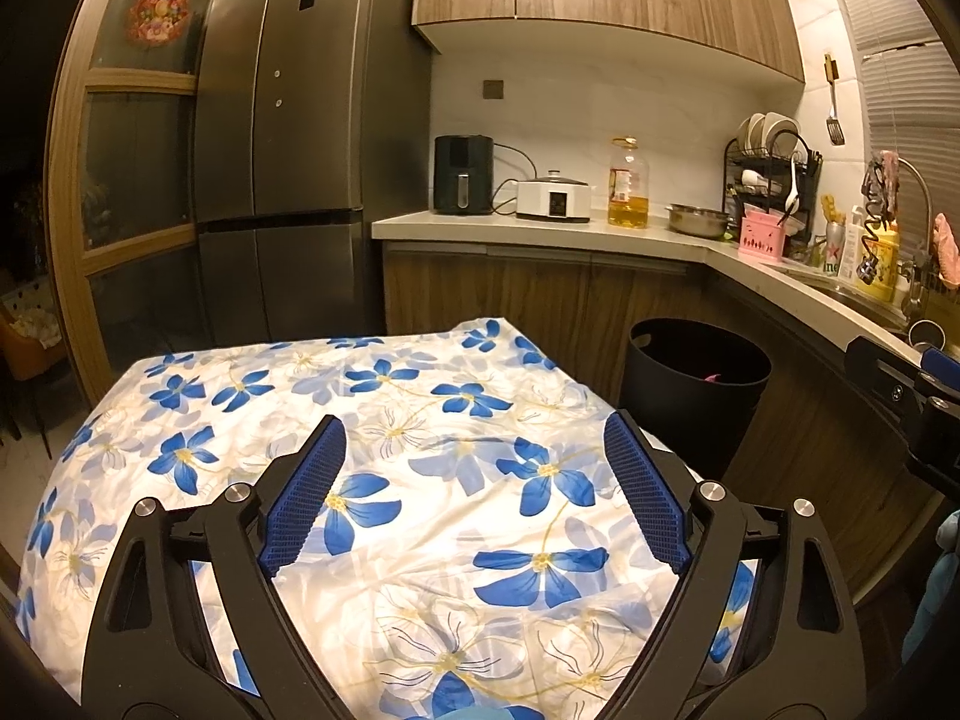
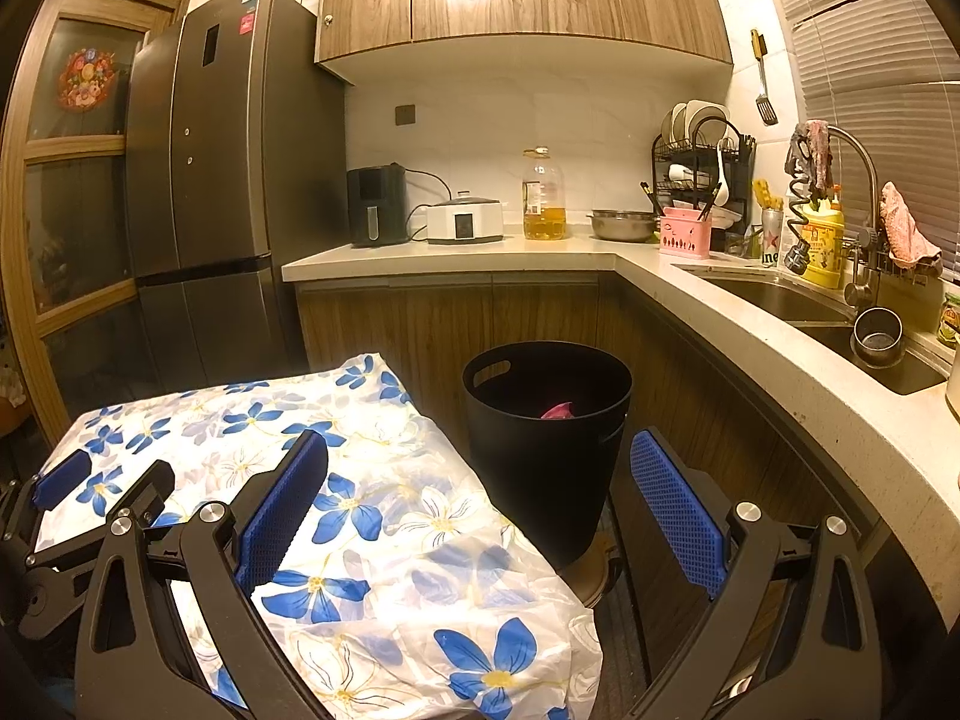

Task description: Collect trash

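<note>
Pink trash scrap [image 2: 558, 410], low inside black bin [image 2: 543, 438] at frame centre: seemingly light, soft, crushable, pinch its upper edge; left gripper [image 1: 474, 480] and right gripper [image 2: 486, 501] both spread, empty.

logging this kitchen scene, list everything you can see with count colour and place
table cloth: 1, white with blue flowers, over table
bin: 1, black, right of table, pink scrap inside
fridge: 1, grey, left
air fryer: 1, black, counter
cooker: 1, white, counter
oil bottle: 1, yellow, counter
steel bowl: 1, counter
dish rack: 1, black, corner
sink: 1, steel, right
left gripper: jaws open, empty
right gripper: jaws open, empty
</note>
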### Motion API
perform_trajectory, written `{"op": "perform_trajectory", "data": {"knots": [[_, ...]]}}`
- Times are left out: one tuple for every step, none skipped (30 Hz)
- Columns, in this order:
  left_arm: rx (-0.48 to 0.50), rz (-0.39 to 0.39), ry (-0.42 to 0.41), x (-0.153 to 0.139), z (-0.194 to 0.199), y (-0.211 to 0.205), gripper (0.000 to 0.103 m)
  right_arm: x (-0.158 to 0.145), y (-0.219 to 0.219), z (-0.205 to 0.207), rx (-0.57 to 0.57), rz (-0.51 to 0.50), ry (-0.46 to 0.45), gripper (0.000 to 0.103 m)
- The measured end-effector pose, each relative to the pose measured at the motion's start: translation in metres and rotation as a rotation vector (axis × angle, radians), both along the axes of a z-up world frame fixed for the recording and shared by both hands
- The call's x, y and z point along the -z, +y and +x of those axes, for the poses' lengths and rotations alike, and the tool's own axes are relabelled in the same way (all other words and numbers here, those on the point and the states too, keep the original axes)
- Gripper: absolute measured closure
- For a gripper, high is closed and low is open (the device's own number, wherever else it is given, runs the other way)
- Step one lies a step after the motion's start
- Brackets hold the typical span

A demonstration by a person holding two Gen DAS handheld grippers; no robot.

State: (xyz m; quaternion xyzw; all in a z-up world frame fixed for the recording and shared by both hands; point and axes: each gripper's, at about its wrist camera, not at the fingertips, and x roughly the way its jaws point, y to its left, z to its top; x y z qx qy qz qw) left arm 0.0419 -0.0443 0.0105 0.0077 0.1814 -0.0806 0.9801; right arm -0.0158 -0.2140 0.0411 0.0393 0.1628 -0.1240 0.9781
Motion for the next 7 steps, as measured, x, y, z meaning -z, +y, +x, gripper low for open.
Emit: {"op": "perform_trajectory", "data": {"knots": [[-0.001,0.004,-0.002,-0.0001,-0.0002,-0.0001,0.015,-0.0003,-0.0004,0.0,0.001,0.002,0.0,0.006],[-0.005,0.01,-0.004,0.0,-0.0002,0.0,0.015,-0.0002,-0.0005,-0.0002,0.002,0.005,0.0,0.006],[-0.01,0.016,-0.005,-0.0001,-0.0002,-0.0002,0.015,-0.0002,-0.0012,0.0001,0.004,0.008,0.0,0.006],[-0.011,0.018,-0.008,-0.0003,0.0001,0.0004,0.015,-0.0002,-0.0017,0.0,0.005,0.01,0.0,0.006],[-0.008,0.015,-0.009,-0.0005,-0.0008,0.0004,0.015,-0.0001,-0.0018,-0.0004,0.007,0.013,-0.001,0.006],[-0.005,0.009,-0.008,-0.0007,-0.0008,0.0011,0.015,-0.0002,-0.0024,-0.0006,0.008,0.014,-0.001,0.006],[-0.005,0.006,-0.008,-0.0006,-0.0014,0.0009,0.015,-0.0003,-0.003,-0.0006,0.009,0.016,-0.001,0.006]]}}
